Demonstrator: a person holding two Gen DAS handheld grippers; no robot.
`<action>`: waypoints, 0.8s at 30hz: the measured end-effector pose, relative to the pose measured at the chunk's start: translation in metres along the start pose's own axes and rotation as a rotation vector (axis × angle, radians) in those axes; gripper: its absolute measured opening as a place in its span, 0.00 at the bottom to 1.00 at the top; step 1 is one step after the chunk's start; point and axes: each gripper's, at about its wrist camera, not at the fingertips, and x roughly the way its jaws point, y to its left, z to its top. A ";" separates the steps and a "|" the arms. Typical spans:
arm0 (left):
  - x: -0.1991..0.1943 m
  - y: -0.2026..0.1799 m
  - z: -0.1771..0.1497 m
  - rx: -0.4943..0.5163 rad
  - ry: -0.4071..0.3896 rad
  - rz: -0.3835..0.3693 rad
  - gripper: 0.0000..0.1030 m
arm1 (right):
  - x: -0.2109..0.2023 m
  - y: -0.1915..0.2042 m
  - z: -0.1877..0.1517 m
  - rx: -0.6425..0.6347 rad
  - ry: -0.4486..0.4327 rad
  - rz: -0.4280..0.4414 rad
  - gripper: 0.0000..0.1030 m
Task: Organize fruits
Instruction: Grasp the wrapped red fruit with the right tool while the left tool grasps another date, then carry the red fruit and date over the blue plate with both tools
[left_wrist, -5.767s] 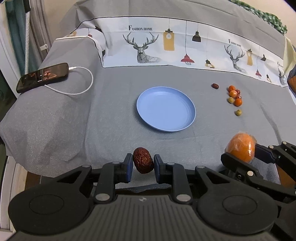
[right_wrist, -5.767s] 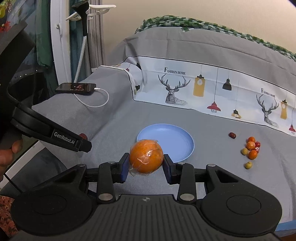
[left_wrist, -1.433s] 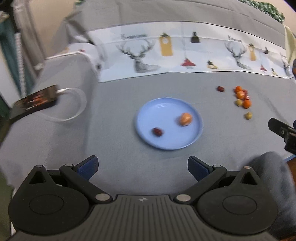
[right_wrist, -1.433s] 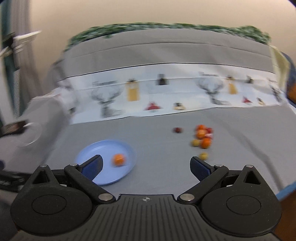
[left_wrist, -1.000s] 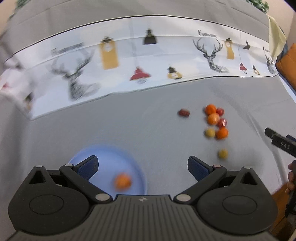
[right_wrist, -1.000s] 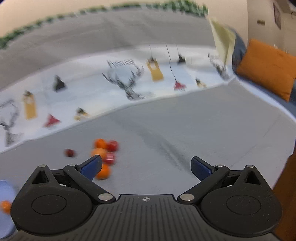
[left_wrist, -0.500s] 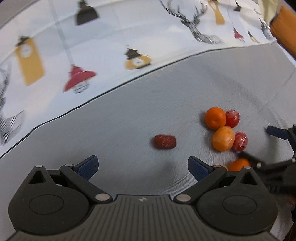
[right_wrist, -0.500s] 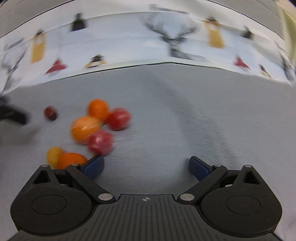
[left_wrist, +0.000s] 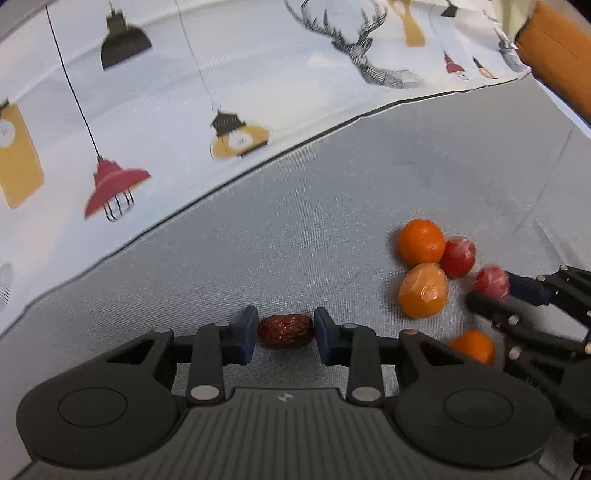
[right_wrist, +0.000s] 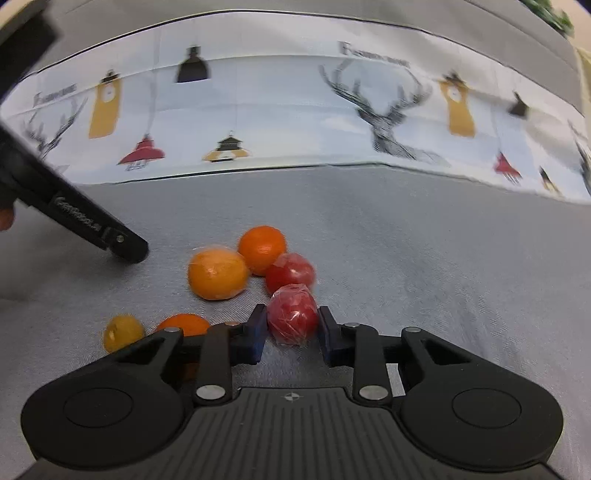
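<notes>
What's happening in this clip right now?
A person is sorting fruit on a grey cloth with a claw in each hand. The left claw is closed on a dried red date, and the right claw is closed on a plastic-wrapped red fruit. Both fruits are at cloth level beside the loose pile; oranges and another red fruit are left there. No plate is in view.

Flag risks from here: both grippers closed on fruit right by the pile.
1. The right gripper pinches the wrapped red fruit, which looks to touch a second red fruit; lifting may nudge the cluster.
2. The left gripper holds the date by its ends; it could pivot out.
3. Both grippers work close together and could collide.
</notes>
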 end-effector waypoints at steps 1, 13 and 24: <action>-0.005 0.000 -0.001 0.002 -0.002 -0.002 0.35 | -0.003 -0.003 0.000 0.046 0.006 -0.016 0.29; -0.158 0.012 -0.064 -0.129 -0.027 0.036 0.35 | -0.136 -0.008 0.004 0.254 -0.146 -0.113 0.29; -0.335 0.056 -0.175 -0.269 -0.094 0.197 0.35 | -0.284 0.082 0.010 0.156 -0.249 0.062 0.29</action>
